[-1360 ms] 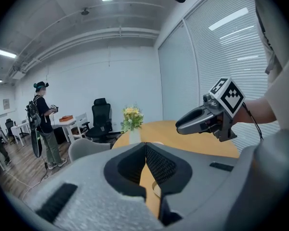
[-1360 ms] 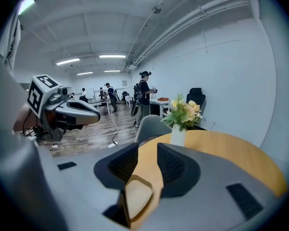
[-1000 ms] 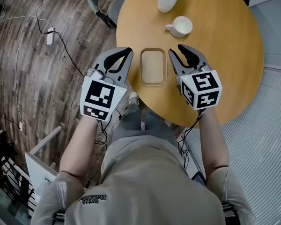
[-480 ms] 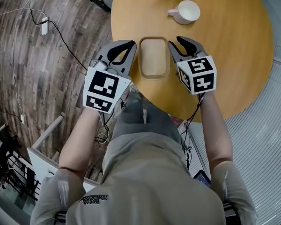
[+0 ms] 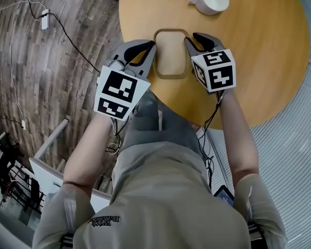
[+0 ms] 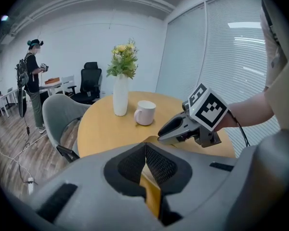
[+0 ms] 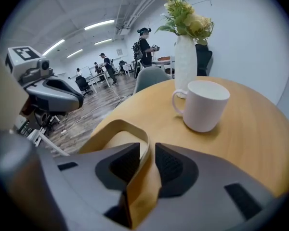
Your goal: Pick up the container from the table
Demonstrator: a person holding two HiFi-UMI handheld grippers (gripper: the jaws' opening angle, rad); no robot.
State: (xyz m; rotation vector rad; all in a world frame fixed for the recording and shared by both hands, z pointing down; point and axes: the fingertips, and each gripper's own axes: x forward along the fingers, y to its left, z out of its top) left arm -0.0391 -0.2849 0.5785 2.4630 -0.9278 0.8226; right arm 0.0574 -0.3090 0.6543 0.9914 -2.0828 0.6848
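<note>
Container sits on the table, near its edge. Left gripper is clamped on one long wall, right gripper pinches the opposite wall. I judge paired grips keep it level for lifting.

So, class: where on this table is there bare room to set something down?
Free: the broad stretch between the right gripper and the table edge, and left of the mug. Crowded: the near edge, where the left gripper and right one hold the container.
</note>
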